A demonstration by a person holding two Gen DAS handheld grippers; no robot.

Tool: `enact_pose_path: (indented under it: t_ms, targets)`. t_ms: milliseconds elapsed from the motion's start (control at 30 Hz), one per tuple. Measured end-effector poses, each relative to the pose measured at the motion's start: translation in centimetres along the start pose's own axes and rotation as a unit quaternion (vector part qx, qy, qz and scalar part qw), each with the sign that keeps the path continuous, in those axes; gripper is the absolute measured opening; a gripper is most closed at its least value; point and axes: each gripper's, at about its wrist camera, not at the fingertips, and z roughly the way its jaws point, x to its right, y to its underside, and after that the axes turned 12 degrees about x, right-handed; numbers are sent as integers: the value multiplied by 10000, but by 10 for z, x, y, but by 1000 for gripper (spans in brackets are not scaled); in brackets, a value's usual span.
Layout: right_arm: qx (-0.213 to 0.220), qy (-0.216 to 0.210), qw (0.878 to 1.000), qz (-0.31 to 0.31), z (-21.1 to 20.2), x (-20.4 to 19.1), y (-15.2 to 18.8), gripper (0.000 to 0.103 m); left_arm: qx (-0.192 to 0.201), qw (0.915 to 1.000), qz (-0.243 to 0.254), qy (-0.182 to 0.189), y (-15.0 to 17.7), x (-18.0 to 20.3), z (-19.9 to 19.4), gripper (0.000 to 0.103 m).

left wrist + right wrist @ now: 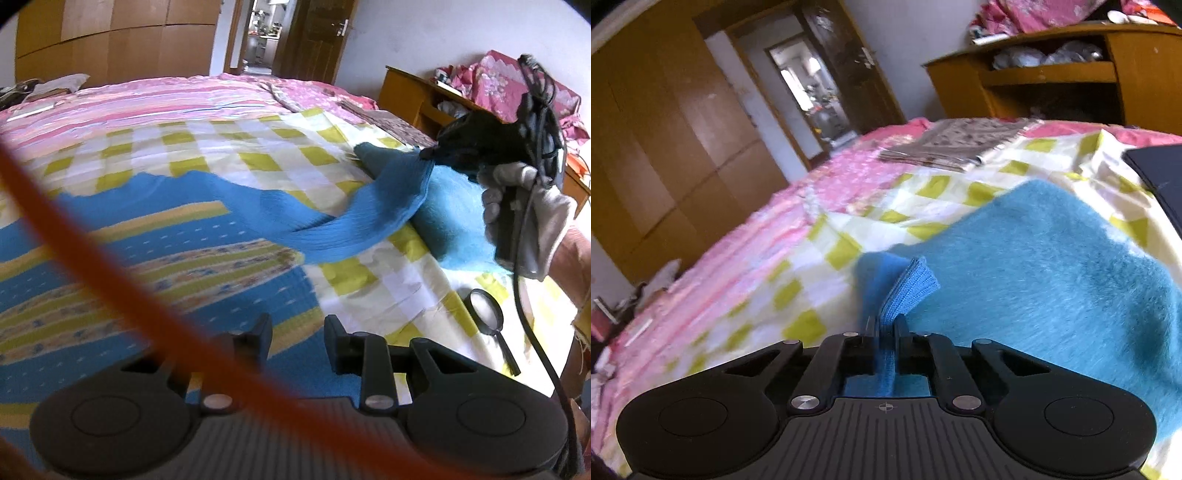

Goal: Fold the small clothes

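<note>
A blue knit sweater with yellow patterned stripes [155, 251] lies spread on the checked bedsheet [229, 147]. My left gripper [298, 338] is open and empty, just above the sweater's body. My right gripper [885, 334] is shut on the ribbed cuff of the blue sleeve [908, 286]. In the left wrist view the right gripper [430, 153] holds that sleeve [369, 214] lifted and stretched to the right, above a fluffy teal cloth [458, 221]. The teal cloth [1052, 269] lies under the cuff in the right wrist view.
A magnifying glass [487, 314] lies on the sheet at the right. An orange cable [92, 266] crosses the left wrist view. A folded patterned cloth [960, 144] and a dark flat object [1160, 177] lie on the bed. A wooden desk [1052, 81] stands beyond the bed.
</note>
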Motion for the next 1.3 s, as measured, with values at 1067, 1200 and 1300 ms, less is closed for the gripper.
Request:
enact_pose_path:
  t_ms: [1067,1200,1300]
  targets:
    - [-1533,-2743,9130,-2600,-97,-323,258,7,670,9873,-1044,-997,48,-182,-114,41]
    - [-1544,-2858,9062,-2707,-100,-329,267,7,678,9855,-1168,-1031,49,-190,-115,41]
    - [-1592,-2930,9026,-2721,-99,-332,270,7,689,9847,-1195,-1061,49,-193,-115,41]
